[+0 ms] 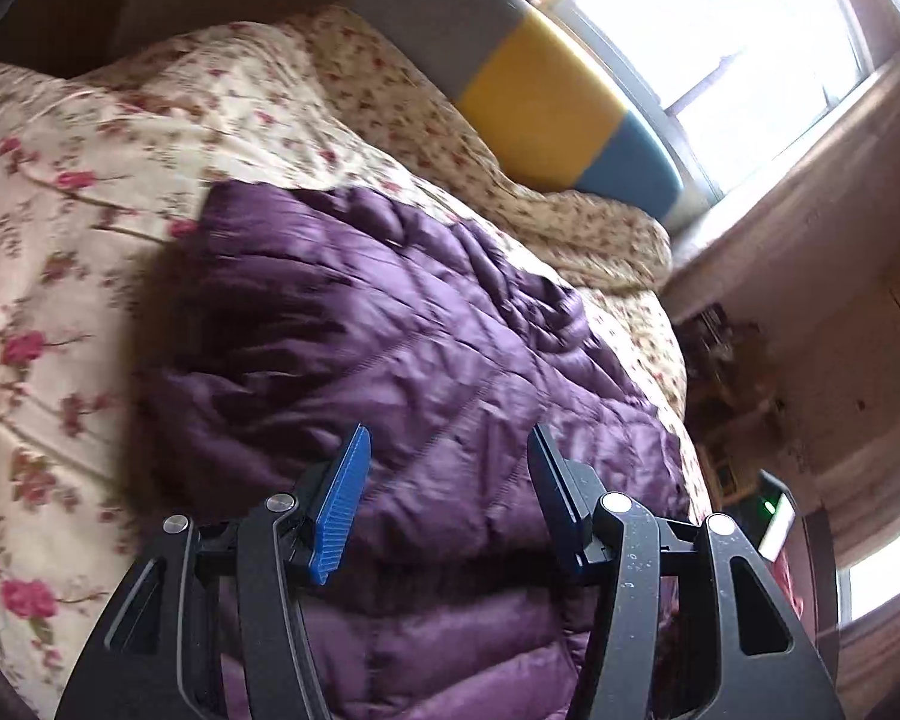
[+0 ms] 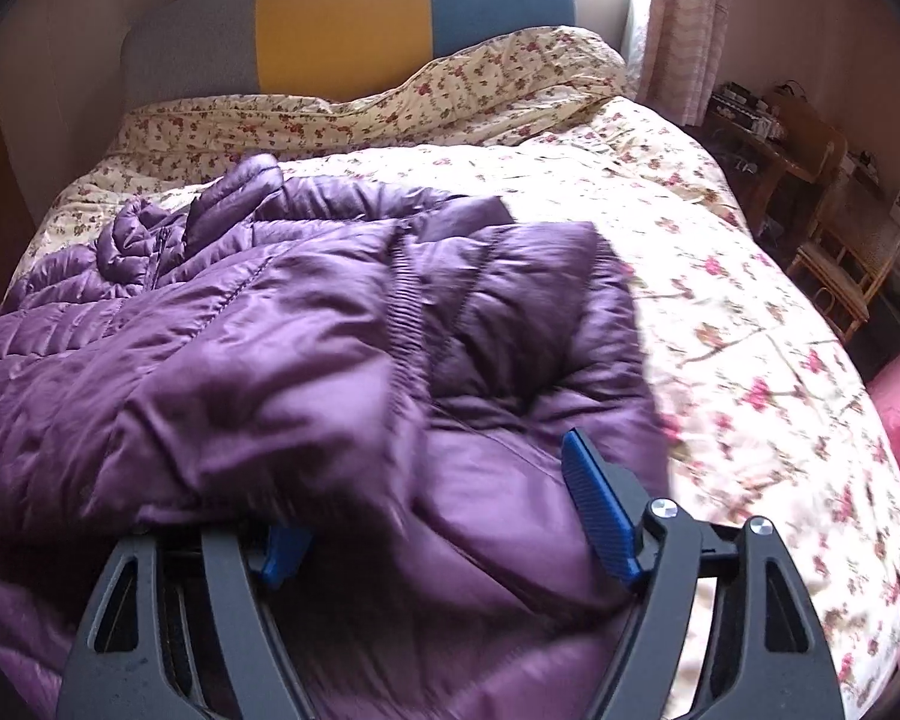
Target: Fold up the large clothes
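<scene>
Mid-fold on a quilted purple down jacket [image 2: 282, 360], spread across the floral-print bed cover [image 2: 750, 312].

Left of the jacket's middle, the left gripper [image 1: 447, 495] hangs just above the padding, jaws parted and empty. Toward the jacket's right edge, the right gripper [image 2: 438, 516] has jacket fabric bunched between its blue pads [image 2: 600, 516]; whether they pinch it cannot be told, though the cloth over the left pad looks caught. Behind the jacket stands a grey, yellow and blue headboard [image 2: 342, 18]. Judging by the heaped right side, a sleeve or side panel is being turned inward; next the left gripper needs a hold on the opposite edge.
</scene>
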